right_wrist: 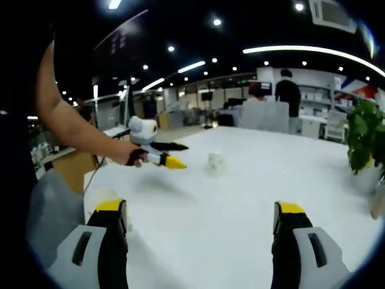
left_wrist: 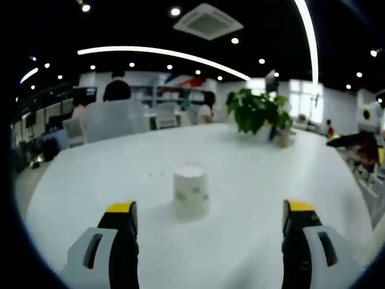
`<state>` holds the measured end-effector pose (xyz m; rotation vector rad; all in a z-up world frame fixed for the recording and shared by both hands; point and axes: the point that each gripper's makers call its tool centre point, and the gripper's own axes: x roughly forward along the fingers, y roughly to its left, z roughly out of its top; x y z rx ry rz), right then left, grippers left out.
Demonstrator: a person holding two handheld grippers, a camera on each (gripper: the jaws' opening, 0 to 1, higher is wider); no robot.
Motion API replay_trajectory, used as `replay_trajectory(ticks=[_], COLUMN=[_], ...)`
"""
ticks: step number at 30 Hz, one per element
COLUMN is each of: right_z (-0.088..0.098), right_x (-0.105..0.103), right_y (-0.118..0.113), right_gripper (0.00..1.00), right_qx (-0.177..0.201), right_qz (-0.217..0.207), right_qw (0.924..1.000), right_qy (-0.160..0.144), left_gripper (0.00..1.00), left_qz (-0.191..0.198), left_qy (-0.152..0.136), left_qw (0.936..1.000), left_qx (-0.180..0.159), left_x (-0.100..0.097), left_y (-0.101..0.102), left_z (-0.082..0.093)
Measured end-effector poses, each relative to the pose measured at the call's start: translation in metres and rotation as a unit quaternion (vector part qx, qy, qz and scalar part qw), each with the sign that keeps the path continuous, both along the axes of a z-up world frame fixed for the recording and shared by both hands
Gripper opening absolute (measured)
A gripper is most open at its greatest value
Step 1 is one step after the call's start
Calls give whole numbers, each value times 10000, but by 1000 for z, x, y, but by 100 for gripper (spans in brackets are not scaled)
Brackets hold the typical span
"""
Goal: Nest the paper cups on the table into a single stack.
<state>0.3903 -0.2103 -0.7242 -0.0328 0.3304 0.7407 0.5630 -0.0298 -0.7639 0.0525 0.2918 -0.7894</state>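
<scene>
A white paper cup with faint green print [left_wrist: 191,192] [right_wrist: 216,162] is seen standing upside down, alone, on the white table [left_wrist: 240,180].

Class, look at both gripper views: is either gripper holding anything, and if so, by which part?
Nothing is held. The left gripper and right gripper have open, empty jaws; the cup stands untouched on the table.

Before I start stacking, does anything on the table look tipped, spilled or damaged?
Nothing stands out. The paper cup stands on the white table mouth down, apparently intact, with no spill around it. The potted plant sits upright at the far edge.
</scene>
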Motion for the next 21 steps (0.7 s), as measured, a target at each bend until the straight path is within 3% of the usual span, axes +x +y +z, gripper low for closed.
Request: replay_trajectory(ticks=[8, 21], right_z=[1, -7], right_x=[6, 4], right_y=[-4, -6], right_gripper=[100, 99], right_qx=[203, 196], right_qz=[-61, -9], right_qw=[9997, 9997], right_qy=[74, 174], left_gripper=[98, 92], left_qz=[-49, -265], left_qy=[-50, -112], left_qw=[10000, 9996], left_qx=[-58, 37], left_x=[33, 78], left_y=[-17, -52], left_z=[-7, -13])
